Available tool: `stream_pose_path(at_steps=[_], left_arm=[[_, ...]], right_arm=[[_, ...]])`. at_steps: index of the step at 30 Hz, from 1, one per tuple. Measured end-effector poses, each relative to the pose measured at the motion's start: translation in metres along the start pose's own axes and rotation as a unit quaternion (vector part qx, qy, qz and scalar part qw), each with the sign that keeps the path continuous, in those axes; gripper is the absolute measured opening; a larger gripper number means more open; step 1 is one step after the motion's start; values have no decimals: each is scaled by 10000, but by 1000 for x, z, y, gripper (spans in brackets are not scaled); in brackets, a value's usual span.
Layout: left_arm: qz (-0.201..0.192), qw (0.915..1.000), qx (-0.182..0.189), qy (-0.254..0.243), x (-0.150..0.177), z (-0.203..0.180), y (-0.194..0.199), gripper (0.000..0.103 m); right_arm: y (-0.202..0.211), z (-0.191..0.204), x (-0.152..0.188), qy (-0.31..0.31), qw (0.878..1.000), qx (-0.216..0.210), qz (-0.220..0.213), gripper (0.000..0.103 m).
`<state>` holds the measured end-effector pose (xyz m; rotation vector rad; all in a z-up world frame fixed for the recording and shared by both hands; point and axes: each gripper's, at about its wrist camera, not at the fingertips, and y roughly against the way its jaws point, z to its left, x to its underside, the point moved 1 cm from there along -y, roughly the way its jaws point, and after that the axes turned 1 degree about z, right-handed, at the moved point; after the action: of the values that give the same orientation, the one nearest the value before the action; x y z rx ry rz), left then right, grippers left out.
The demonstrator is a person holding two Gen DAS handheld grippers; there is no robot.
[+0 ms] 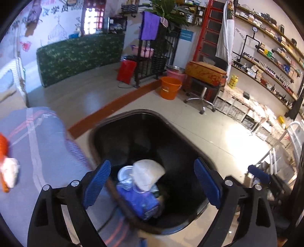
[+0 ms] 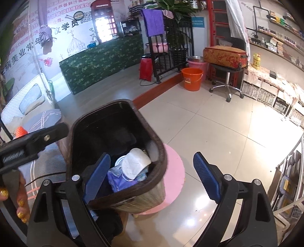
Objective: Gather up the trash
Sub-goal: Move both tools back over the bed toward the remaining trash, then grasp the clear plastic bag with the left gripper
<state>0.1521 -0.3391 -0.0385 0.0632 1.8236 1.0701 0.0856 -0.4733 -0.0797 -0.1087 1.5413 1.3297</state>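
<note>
Glossy pale floor tiles surround the trash bin; both claws, left and right, gape empty.

A shop-like room with a pale tiled floor and glare from the right.

A green leaf-patterned counter stands against the printed wall poster, beside a bright window. A purple towel hangs over a black metal rack with a potted plant. Near it sit an orange bucket, a pink basin and a swivel stool bearing a red-and-yellow suitcase. Long wall shelves hold bottles and boxes.
</note>
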Motion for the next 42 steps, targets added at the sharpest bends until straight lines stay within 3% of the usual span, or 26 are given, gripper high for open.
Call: stream_pose_path(at_steps=[7, 12, 18, 23, 29, 31, 36, 40, 42], left_arm=[[-315, 9976, -572, 209, 11, 46, 45, 95], [-436, 9910, -909, 877, 26, 91, 76, 96], [-628, 9737, -1549, 1551, 58, 143, 120, 96], [-758, 9583, -1815, 2074, 82, 175, 151, 96], [-1021, 9332, -2280, 2584, 115, 226, 196, 95], [-1029, 9251, -2353, 2796, 124, 241, 205, 93], [-923, 9084, -2396, 3299, 145, 274, 218, 76], [-548, 9068, -2435, 3396, 157, 299, 212, 67], [-370, 9120, -2290, 3382, 159, 308, 205, 66]], right_arm=[[-2, 44, -2, 288, 9988, -384, 42, 89], [-2, 89, 4, 605, 9952, -766, 106, 89], [2, 145, 12, 1078, 9860, -1259, 200, 89], [11, 183, 19, 1400, 9766, -1613, 244, 89], [20, 220, 30, 1681, 9668, -1897, 320, 89], [23, 231, 32, 1766, 9635, -1984, 343, 89], [34, 273, 35, 2023, 9509, -2314, 353, 89], [47, 306, 41, 2207, 9397, -2594, 318, 89], [55, 320, 46, 2326, 9337, -2704, 303, 89]])
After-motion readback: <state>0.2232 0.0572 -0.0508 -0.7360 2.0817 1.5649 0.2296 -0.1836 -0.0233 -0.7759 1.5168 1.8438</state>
